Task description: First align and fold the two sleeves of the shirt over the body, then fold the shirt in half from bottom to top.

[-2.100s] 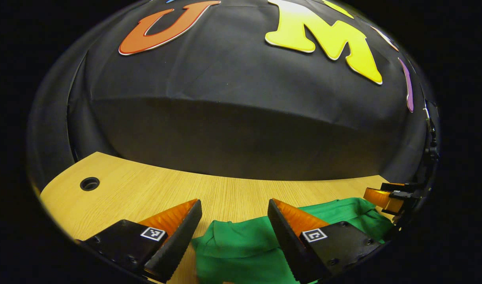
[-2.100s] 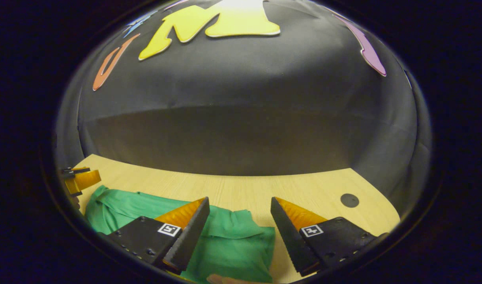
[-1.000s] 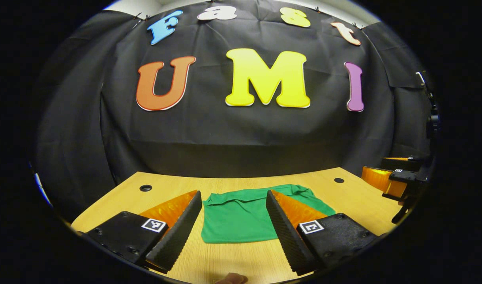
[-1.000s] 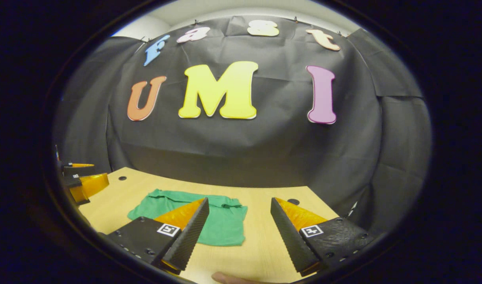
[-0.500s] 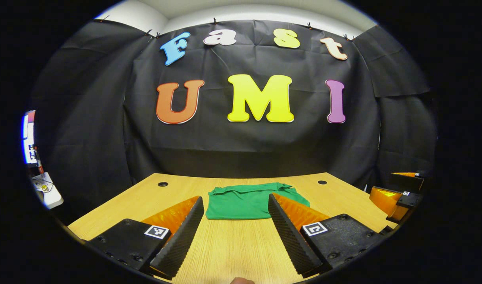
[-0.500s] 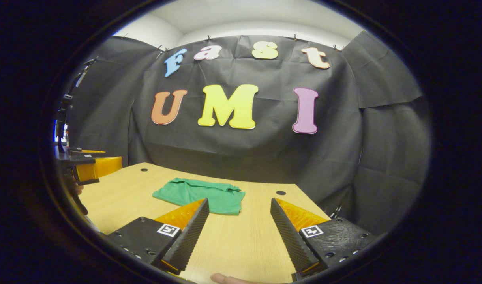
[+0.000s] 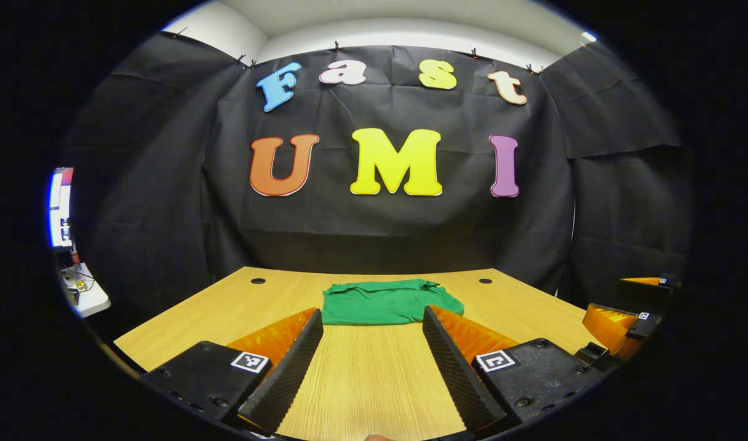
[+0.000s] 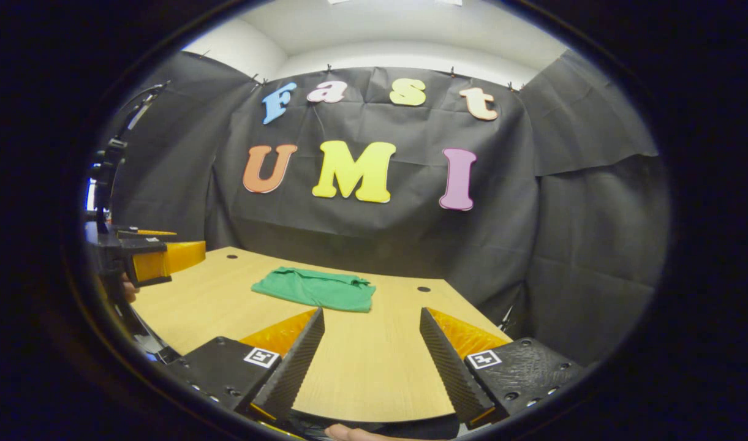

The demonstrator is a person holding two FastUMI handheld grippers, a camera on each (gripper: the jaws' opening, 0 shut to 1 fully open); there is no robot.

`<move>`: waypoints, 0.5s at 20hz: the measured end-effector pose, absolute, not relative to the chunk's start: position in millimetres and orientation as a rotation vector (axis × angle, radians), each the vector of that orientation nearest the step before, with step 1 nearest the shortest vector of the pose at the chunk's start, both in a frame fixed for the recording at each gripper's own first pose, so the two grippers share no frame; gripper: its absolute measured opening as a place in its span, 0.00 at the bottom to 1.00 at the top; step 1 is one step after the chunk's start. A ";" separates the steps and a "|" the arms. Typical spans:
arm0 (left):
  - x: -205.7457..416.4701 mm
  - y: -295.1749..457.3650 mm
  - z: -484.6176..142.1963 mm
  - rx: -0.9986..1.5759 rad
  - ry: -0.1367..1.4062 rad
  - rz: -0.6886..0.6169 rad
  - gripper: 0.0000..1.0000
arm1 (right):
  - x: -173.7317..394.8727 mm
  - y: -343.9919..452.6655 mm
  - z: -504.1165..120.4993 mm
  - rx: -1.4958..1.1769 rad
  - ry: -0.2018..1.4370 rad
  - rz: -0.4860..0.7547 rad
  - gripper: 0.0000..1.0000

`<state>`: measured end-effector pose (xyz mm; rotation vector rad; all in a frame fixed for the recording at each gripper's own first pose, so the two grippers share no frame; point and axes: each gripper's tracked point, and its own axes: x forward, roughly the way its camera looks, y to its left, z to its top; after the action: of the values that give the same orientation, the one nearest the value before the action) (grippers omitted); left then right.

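Hanging back at the near edge of the pale wooden table (image 7: pixel 361 380) with left gripper (image 7: pixel 372 324) and right gripper (image 8: pixel 371 321) both spread wide and empty, leaving the folded green cotton shirt (image 7: pixel 388 301) flat mid-table (fold apparently finished), keeping clear to avoid snagging it.

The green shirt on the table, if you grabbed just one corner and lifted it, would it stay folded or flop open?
The green shirt would probably flop open: it is soft cloth, lying flat in loose layers with rumpled edges. It looks thin, so likely light. Pushed across the smooth wooden table, it would likely bunch up rather than slide whole.
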<state>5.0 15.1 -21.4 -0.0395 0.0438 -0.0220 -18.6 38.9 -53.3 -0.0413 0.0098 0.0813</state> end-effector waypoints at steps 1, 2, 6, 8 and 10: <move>6.2 17.6 -20.1 -0.046 0.037 -0.020 1.00 | -17.8 40.7 -52.5 -0.022 0.010 0.074 0.95; 6.9 15.1 -23.3 -0.052 0.048 -0.030 1.00 | -16.2 44.5 -49.7 0.005 0.010 0.076 0.97; 5.8 16.3 -24.5 -0.051 0.058 -0.035 1.00 | -7.6 58.6 -50.2 0.000 0.009 0.082 0.94; 6.9 22.0 -22.9 -0.036 0.047 -0.015 1.00 | -5.7 65.9 -59.7 -0.020 0.025 0.095 0.95; 8.3 31.7 -20.7 -0.013 0.031 0.028 1.00 | -3.4 71.8 -70.7 -0.033 0.047 0.106 0.95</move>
<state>8.3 31.7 -20.7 -0.0127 0.0312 0.0277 -3.4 71.8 -70.7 -0.0326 0.0468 0.1058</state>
